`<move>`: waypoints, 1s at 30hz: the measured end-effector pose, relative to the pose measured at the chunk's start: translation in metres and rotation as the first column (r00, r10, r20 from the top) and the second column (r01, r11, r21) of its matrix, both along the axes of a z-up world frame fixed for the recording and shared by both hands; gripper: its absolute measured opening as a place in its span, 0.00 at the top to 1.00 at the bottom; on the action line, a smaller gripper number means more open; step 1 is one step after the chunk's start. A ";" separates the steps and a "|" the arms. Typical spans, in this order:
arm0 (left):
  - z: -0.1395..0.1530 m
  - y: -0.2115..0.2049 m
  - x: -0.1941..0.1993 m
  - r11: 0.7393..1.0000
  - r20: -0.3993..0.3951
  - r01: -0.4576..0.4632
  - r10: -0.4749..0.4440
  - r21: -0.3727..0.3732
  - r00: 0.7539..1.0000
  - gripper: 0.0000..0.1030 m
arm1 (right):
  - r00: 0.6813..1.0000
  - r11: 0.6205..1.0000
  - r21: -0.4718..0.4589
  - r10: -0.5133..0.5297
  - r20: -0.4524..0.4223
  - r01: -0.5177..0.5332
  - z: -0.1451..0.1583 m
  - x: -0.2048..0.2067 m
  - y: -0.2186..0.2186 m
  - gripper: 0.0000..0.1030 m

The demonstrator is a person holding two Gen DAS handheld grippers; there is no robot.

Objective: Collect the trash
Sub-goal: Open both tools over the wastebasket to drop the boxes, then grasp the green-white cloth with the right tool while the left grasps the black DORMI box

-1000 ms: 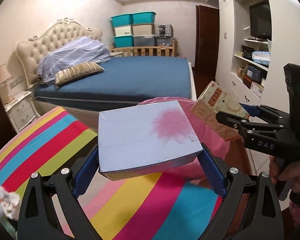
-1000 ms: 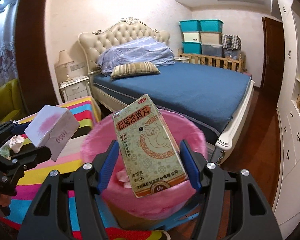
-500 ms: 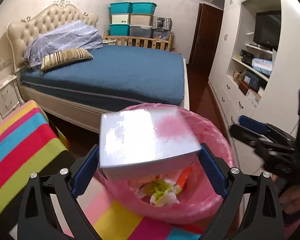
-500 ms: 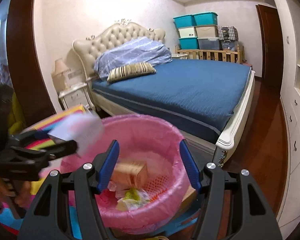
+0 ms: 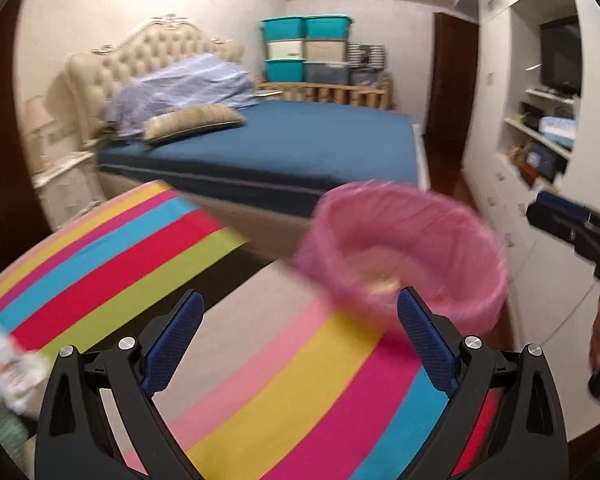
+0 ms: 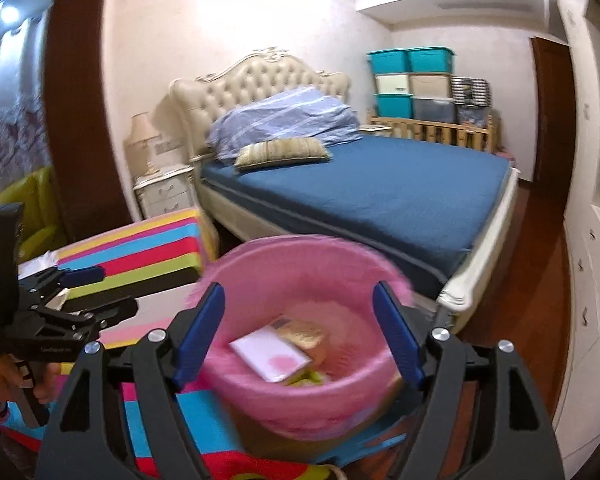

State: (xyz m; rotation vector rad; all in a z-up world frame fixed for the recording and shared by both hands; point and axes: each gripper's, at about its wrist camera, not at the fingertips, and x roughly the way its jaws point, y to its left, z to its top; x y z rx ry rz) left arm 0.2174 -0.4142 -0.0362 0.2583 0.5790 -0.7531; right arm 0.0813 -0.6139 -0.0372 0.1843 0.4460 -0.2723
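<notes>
White box (image 6: 269, 354) lies flat in pink-lined bin (image 6: 340, 412); yellow carton (image 6: 302, 330) behind it — touching.

Showing at 5 o'clock a pink bin (image 6: 300, 396) lined with thin, crinkled plastic film. Lying inside, a smooth glossy white box (image 6: 269, 357) and a printed cardboard carton (image 6: 305, 333). Covering the table at 8 o'clock, matt striped woven cloth (image 5: 292, 392). Displaying textured blue rubbery fingers (image 5: 427, 345), black matt frames.
</notes>
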 end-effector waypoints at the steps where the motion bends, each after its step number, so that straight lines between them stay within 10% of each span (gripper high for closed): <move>1: 0.000 0.019 -0.001 0.999 0.008 -0.033 0.033 0.006 0.999 0.11 | 1.000 1.000 0.000 0.024 -0.008 -0.024 -0.001 0.006 0.012 0.28; 13: 0.000 0.247 -0.023 0.927 0.105 -0.367 0.359 0.073 0.928 0.06 | 0.939 0.955 0.022 0.295 -0.178 -0.296 -0.041 0.105 0.201 0.21; 21: -0.021 0.386 -0.024 0.773 0.122 -0.613 0.601 0.164 0.790 0.06 | 0.850 0.883 0.034 0.462 -0.253 -0.469 -0.058 0.145 0.337 0.21; 30: -0.014 0.491 -0.016 0.669 0.047 -0.733 0.734 0.122 0.678 0.06 | 0.788 0.833 -0.014 0.517 -0.333 -0.553 -0.051 0.176 0.431 0.21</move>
